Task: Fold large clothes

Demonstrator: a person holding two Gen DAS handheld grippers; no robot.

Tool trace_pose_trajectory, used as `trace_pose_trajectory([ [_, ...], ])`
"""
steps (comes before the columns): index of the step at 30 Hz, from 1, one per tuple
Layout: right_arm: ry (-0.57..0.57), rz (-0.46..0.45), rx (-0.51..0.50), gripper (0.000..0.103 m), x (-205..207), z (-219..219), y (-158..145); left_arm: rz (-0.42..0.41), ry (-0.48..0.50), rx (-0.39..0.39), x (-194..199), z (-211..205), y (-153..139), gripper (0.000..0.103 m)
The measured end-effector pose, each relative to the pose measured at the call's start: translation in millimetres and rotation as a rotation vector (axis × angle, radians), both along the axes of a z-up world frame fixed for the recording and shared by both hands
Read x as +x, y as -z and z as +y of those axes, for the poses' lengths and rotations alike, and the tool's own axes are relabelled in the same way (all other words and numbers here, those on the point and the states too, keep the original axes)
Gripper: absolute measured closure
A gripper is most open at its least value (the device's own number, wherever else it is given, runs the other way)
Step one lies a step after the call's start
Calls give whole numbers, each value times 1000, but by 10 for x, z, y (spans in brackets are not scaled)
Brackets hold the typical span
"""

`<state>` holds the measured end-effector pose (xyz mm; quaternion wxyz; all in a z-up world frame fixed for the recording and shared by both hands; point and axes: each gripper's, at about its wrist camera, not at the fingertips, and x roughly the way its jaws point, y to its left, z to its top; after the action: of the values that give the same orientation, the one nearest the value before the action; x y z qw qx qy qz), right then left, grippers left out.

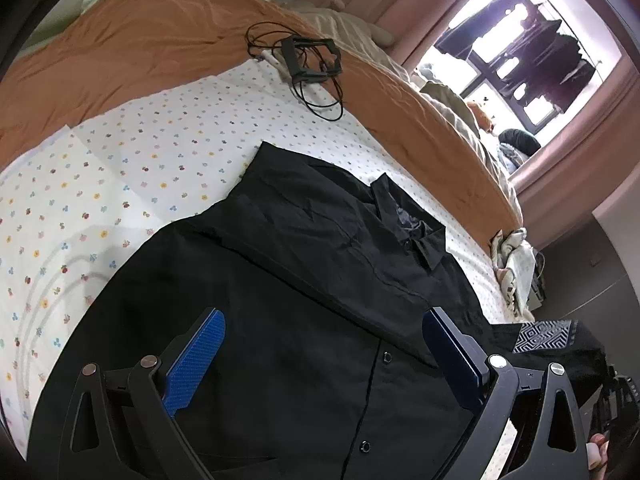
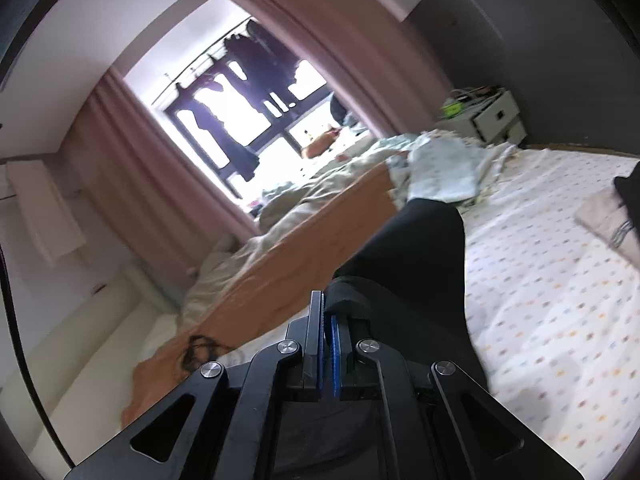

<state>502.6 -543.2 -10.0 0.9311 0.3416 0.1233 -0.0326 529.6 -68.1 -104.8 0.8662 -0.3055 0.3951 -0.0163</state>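
Note:
A black button-up shirt (image 1: 304,280) lies spread on the floral bed sheet (image 1: 120,168), collar toward the far right, with a sleeve folded across its chest. My left gripper (image 1: 324,332) hovers over the shirt's button placket, jaws wide open and empty. My right gripper (image 2: 326,320) is shut on a fold of the black shirt (image 2: 416,248) and holds it lifted above the sheet (image 2: 540,280). That view is blurred.
An orange blanket (image 1: 140,40) covers the far side of the bed, with a black frame and cables (image 1: 312,60) on it. A black patterned item (image 1: 548,336) sits at the bed's right edge. Crumpled bedding (image 2: 320,184), a window and a white nightstand (image 2: 488,116) lie beyond.

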Motion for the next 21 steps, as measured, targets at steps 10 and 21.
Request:
trace_pose_trajectory([
  [10,-121,31,78,98,342,582,280,2,-26,-25,-7,173,26,4],
  [21,-309,337,108,97,1086,1279,1261,12,-57,-13,13,305,62,4],
])
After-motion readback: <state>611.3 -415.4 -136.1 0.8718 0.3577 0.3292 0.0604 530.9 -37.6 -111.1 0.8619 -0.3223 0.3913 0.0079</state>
